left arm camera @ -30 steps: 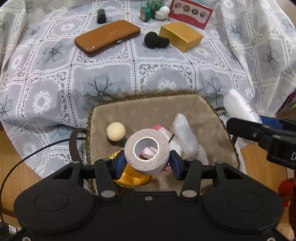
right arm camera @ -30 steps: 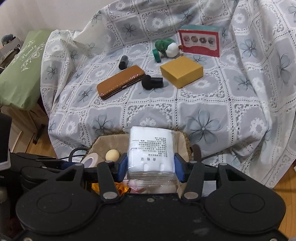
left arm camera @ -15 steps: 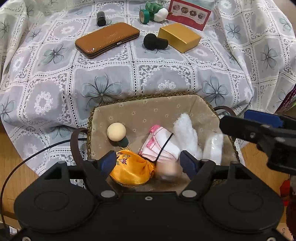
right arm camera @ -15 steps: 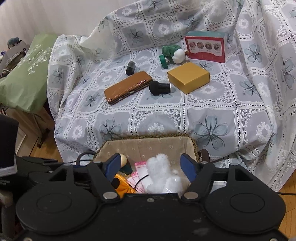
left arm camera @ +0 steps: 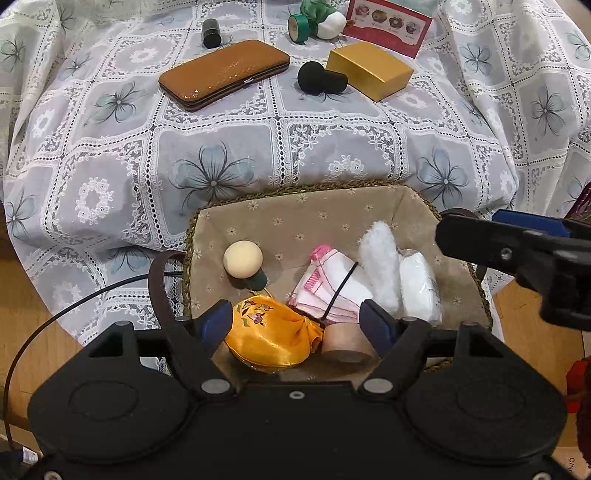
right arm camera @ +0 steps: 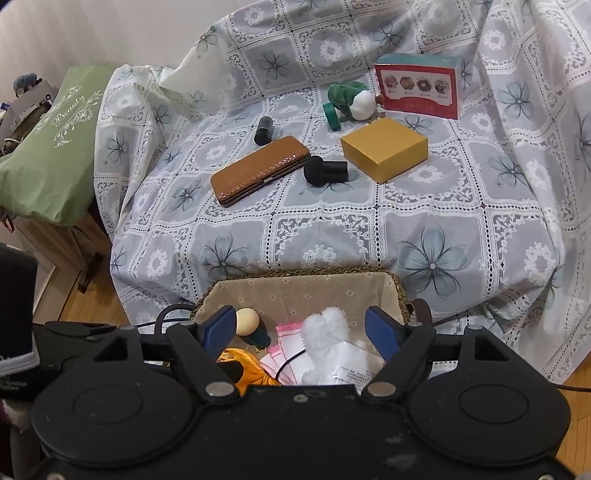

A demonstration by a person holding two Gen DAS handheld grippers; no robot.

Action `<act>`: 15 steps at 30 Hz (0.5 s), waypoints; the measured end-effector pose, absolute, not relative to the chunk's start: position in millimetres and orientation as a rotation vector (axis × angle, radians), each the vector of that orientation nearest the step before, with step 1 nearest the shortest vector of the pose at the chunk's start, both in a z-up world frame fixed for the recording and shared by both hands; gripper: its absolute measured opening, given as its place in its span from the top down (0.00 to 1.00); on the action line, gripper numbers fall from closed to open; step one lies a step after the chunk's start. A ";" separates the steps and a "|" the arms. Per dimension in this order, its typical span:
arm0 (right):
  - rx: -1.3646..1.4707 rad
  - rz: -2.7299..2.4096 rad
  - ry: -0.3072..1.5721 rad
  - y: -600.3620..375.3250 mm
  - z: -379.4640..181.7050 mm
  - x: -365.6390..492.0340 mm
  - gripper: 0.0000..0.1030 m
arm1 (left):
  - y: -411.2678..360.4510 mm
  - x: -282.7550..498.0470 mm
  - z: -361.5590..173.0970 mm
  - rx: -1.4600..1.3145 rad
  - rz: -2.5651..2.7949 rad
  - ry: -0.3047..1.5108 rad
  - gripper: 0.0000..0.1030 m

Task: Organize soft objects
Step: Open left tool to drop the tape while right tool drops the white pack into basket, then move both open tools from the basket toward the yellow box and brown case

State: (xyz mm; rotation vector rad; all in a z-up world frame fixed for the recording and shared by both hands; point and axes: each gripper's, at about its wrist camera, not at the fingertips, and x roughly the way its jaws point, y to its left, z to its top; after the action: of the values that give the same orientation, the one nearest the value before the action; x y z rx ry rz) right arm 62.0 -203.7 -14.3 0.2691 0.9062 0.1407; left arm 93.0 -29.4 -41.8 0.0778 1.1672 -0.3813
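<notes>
Two grippers, both yours, both spread wide and holding nothing: left gripper (left arm camera: 298, 324) and right gripper (right arm camera: 303, 329) hang over the near edge of one basket (left arm camera: 306, 205)

Basket count, six soft items:
- one cream ball (left arm camera: 242, 259) at far left, against a dark green piece
- one yellow satin pouch (left arm camera: 271, 338) near left
- one tape roll (left arm camera: 345, 341) near, touching the pouch's right side
- one pink-trimmed cloth (left arm camera: 327, 288) in the middle
- one white fluffy piece (left arm camera: 380, 262) right of the cloth
- one white sealed pack (left arm camera: 419, 288) far right, touching the fluffy piece

On the lace cloth (left arm camera: 221, 147), further back, seven items: one brown case (left arm camera: 225, 74), one black sponge (left arm camera: 319, 76), one gold box (left arm camera: 371, 70), one small black jar (left arm camera: 211, 33), one green tape roll (left arm camera: 298, 27), one green-and-white plush (left arm camera: 328, 24), one red-fronted box (left arm camera: 389, 26)

View differences: left wrist view shows you the tape roll and the whole pack; in the right wrist view the roll is hidden behind the gripper body. Only the right wrist view shows the green pillow (right arm camera: 51, 147) at left and the wall behind. Left wrist view catches your right gripper's finger at its right edge
</notes>
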 end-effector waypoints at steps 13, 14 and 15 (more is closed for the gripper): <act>0.283 0.079 0.899 -202.0 -20.9 78.9 0.28 | -29.3 98.5 -44.4 0.095 -0.357 1.151 0.31; 0.270 0.076 0.887 -200.1 -20.1 80.5 0.28 | -28.9 99.3 -44.5 0.095 -0.357 1.149 0.31; 0.261 0.077 0.881 -198.6 -20.0 82.1 0.28 | -28.9 100.1 -44.7 0.095 -0.358 1.148 0.31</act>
State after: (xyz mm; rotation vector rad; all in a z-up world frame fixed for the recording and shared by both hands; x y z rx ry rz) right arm 82.1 -198.6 -20.0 0.2613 0.8808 0.0767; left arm 100.1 -28.9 -44.7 0.0954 1.1480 -0.3576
